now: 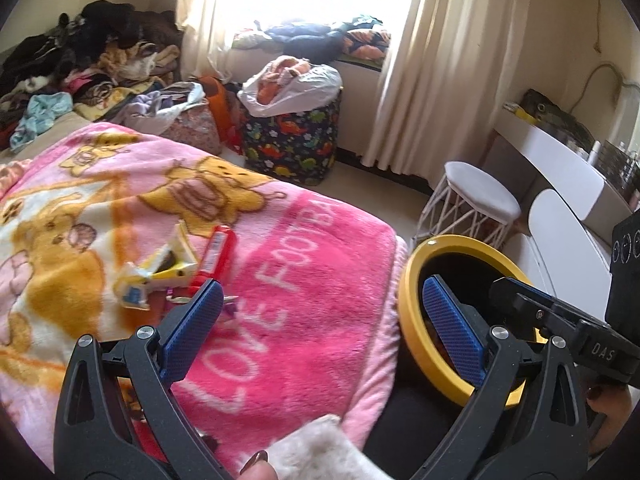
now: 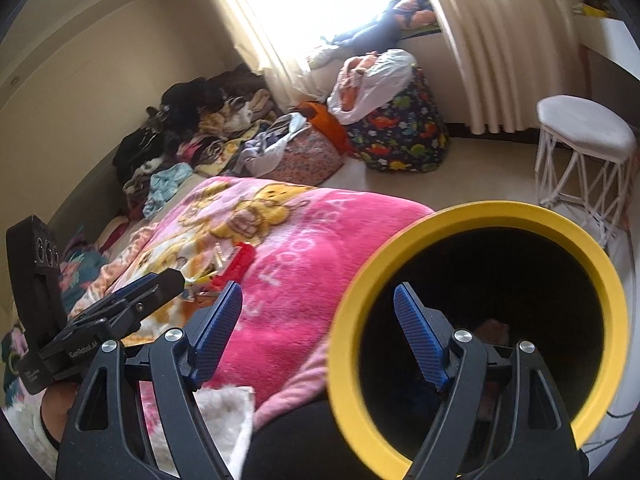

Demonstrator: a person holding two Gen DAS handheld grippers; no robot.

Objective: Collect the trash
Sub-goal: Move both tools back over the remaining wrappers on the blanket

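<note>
Trash lies on the pink blanket: a crumpled yellow-white carton, a red wrapper and small bits beside them. They also show in the right wrist view, where the red wrapper lies past my left gripper. A black bin with a yellow rim stands at the bed's right edge. My left gripper is open and empty, its left finger close to the trash, its right finger over the bin mouth. My right gripper is open and empty, straddling the bin rim, right finger inside.
A white wire stool and white furniture stand right of the bin. A dinosaur-print bag with a white plastic bag sits by the curtain. Heaped clothes cover the far bed.
</note>
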